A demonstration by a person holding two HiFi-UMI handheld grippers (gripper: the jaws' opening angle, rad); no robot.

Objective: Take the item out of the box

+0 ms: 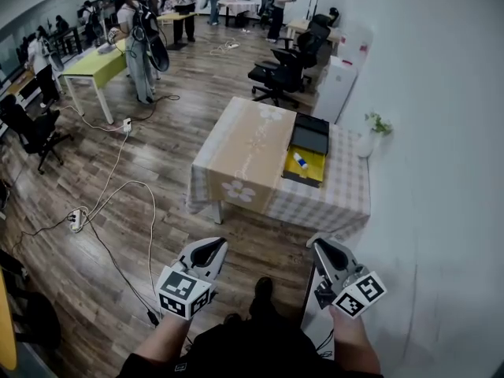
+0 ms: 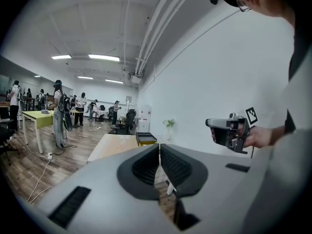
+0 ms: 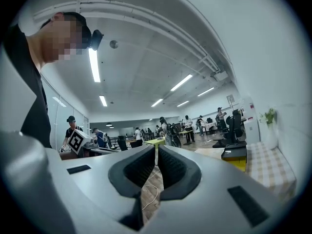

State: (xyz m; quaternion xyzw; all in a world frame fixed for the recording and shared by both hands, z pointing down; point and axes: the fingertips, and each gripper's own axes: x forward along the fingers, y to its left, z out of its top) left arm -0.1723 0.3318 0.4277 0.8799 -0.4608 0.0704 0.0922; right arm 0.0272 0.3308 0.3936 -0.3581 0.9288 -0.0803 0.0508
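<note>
A yellow box point(image 1: 305, 164) with its black lid point(image 1: 310, 133) folded back lies on the far right part of a cloth-covered table point(image 1: 252, 152). Inside it rests a small white and blue item point(image 1: 300, 161). Both grippers hang in front of my body, well short of the table. The left gripper point(image 1: 214, 246) is shut with nothing in it, and so is the right gripper point(image 1: 318, 246). In the left gripper view the shut gripper point(image 2: 159, 152) points toward the box point(image 2: 146, 139). The right gripper view shows its shut gripper point(image 3: 156, 152) with the box point(image 3: 236, 156) off to the right.
A potted plant in a white vase point(image 1: 370, 137) stands at the table's far right corner, against the white wall. Black office chairs point(image 1: 283, 73) sit beyond the table. Cables point(image 1: 118, 199) and a power strip point(image 1: 75, 220) lie on the wooden floor at left. People stand around a green table point(image 1: 98, 64).
</note>
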